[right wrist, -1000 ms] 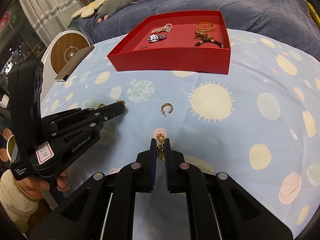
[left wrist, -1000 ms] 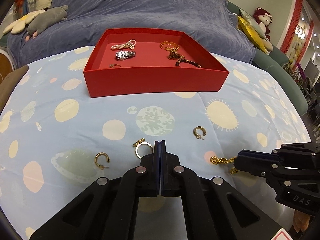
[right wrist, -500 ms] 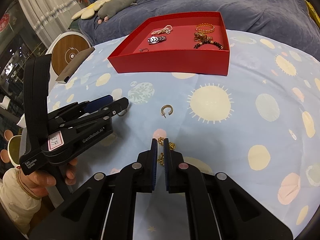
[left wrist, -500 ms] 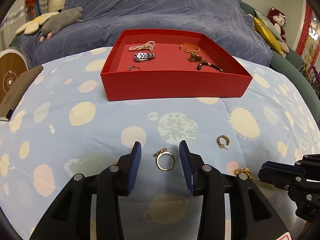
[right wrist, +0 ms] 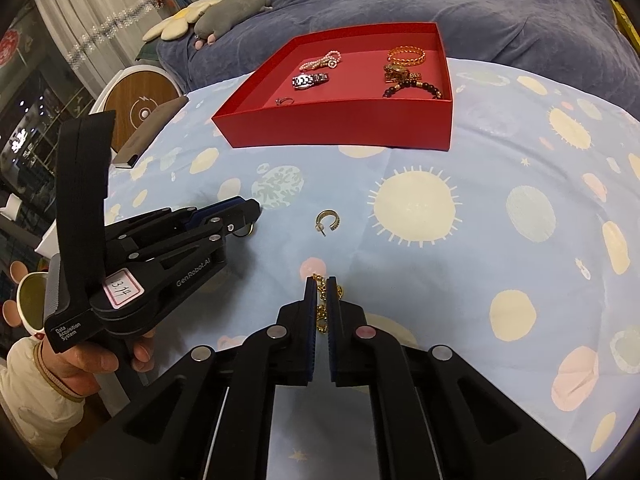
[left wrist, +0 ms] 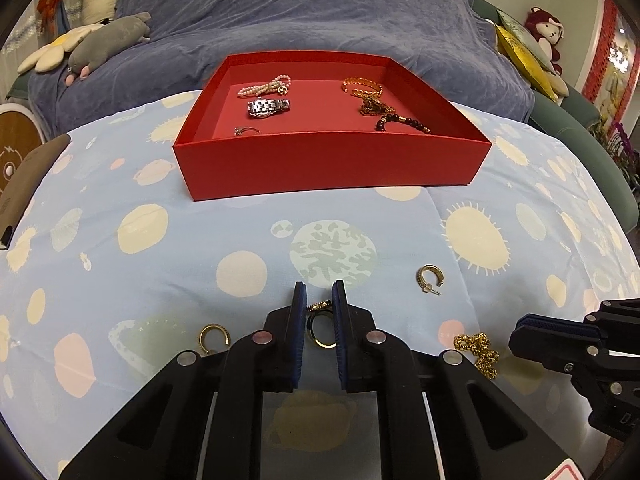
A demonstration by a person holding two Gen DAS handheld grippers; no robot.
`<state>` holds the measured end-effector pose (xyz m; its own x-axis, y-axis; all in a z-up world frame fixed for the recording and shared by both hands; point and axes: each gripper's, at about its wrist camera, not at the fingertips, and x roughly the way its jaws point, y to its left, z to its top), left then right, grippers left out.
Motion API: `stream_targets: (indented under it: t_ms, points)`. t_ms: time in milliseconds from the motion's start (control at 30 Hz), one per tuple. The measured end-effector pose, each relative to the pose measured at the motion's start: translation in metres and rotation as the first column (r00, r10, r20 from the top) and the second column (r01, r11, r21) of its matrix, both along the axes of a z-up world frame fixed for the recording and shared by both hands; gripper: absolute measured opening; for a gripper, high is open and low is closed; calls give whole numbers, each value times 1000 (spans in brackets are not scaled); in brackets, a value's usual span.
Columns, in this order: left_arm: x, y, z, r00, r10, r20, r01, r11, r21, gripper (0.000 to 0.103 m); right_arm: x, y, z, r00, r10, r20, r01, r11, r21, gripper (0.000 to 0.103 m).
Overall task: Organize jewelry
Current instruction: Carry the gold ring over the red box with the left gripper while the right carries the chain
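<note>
A red tray (left wrist: pixel 332 168) holds a pearl bracelet, a silver watch (left wrist: pixel 267 107), a ring, a gold bangle and dark beads. My left gripper (left wrist: pixel 319 300) has its jaws closed around a gold ring (left wrist: pixel 320 328) on the blue cloth, pads at its sides. My right gripper (right wrist: pixel 320 284) is shut on a gold chain (right wrist: pixel 322 312), which also shows in the left wrist view (left wrist: pixel 478 350). Gold hoop earrings lie loose: one in the middle (left wrist: pixel 430 278) (right wrist: pixel 329 220), one at the left (left wrist: pixel 214 336).
The blue planet-print cloth (left wrist: pixel 120 260) covers the table. A brown notebook (right wrist: pixel 152 128) lies at the cloth's left edge. A purple-covered sofa (left wrist: pixel 300 12) with plush toys stands behind the tray. A round wooden side table (right wrist: pixel 140 104) stands left.
My left gripper opened, moved forward over the gold ring and narrowed its jaws around it. My right gripper stayed shut on the gold chain and barely moved.
</note>
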<state>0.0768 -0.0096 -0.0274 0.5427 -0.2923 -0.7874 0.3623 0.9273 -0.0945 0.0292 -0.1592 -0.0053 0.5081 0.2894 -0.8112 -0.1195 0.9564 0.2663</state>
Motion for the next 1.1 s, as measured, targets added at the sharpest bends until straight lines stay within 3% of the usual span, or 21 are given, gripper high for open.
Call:
stream_targets:
  t_ms: [33, 67, 233, 400, 433, 533, 700, 1100]
  points:
    - [-1, 2, 2, 1000, 0, -2, 0, 1000, -9, 10, 0, 0, 0, 1000, -9, 8, 9, 1000, -8, 33]
    - [-1, 4, 4, 1000, 0, -5, 0, 1000, -21, 10, -1, 0, 0, 1000, -13, 20, 13, 1000, -13, 42]
    - [-3, 10, 10, 1000, 0, -11, 0, 999, -46, 10, 1, 11, -11, 1000, 29, 5, -29, 998, -55, 45]
    - [-6, 14, 15, 1000, -4, -16, 3, 998, -68, 10, 2, 22, -23, 999, 44, 15, -41, 986, -163, 25]
    - [-6, 15, 16, 1000, -4, -16, 3, 997, -72, 10, 3, 22, -23, 999, 43, 17, -40, 984, -173, 16]
    - [-9, 17, 21, 1000, -7, -10, 6, 997, -81, 10, 5, 20, -23, 999, 35, 17, -31, 985, -172, 4]
    - [-10, 20, 30, 1000, -1, -7, 0, 994, -114, 10, 3, 14, -10, 999, 24, 41, -18, 991, -130, 3]
    - [-4, 35, 80, 998, 25, 61, -13, 982, -189, 10, 12, -14, 65, 980, -28, 196, 35, 999, -35, 3]
